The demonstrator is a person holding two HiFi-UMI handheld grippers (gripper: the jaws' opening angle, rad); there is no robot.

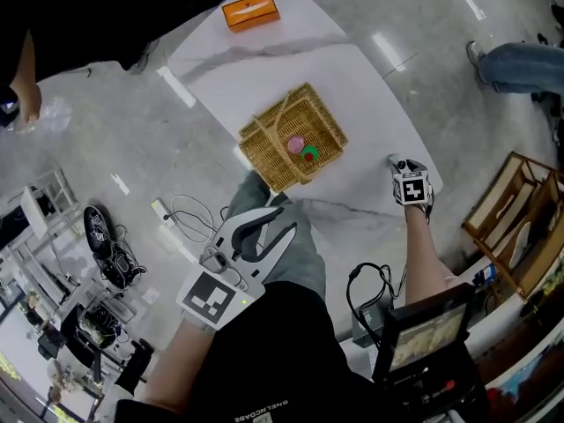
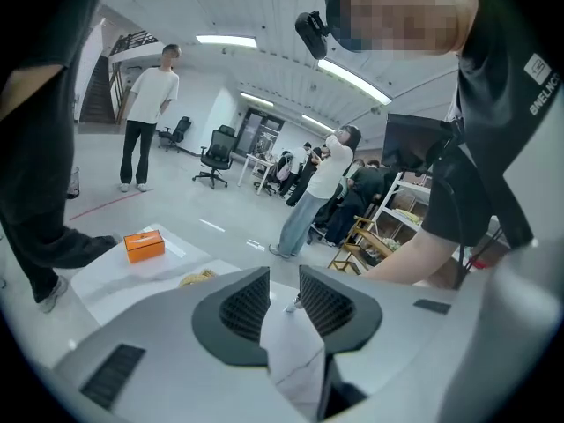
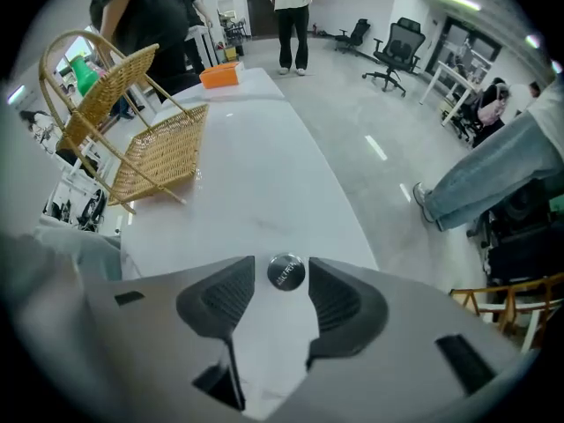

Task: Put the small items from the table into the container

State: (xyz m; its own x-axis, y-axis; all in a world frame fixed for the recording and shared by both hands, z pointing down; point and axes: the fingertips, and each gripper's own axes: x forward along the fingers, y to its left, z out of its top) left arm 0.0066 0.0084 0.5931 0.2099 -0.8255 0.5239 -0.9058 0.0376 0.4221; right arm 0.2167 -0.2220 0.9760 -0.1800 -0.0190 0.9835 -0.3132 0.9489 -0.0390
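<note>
A wicker basket (image 1: 264, 152) stands near the middle of the white marble table (image 1: 264, 60), with a pink item (image 1: 295, 144) and a green item (image 1: 309, 154) inside. My right gripper (image 1: 397, 162) points down at the table's near right edge. In the right gripper view it (image 3: 284, 291) is open over a small round silver cap (image 3: 285, 272), which lies on the table just between the fingertips, untouched. The basket (image 3: 154, 152) lies off to its left. My left gripper (image 1: 269, 223) hangs open and empty off the table's near edge; in its own view (image 2: 284, 302) nothing is between the pads.
An orange box (image 1: 251, 11) sits at the table's far end, also visible as the orange box (image 2: 144, 246). A wooden rack (image 1: 520, 218) stands on the floor at the right. Cables and a power strip (image 1: 176, 223) lie at the left. People stand around the table.
</note>
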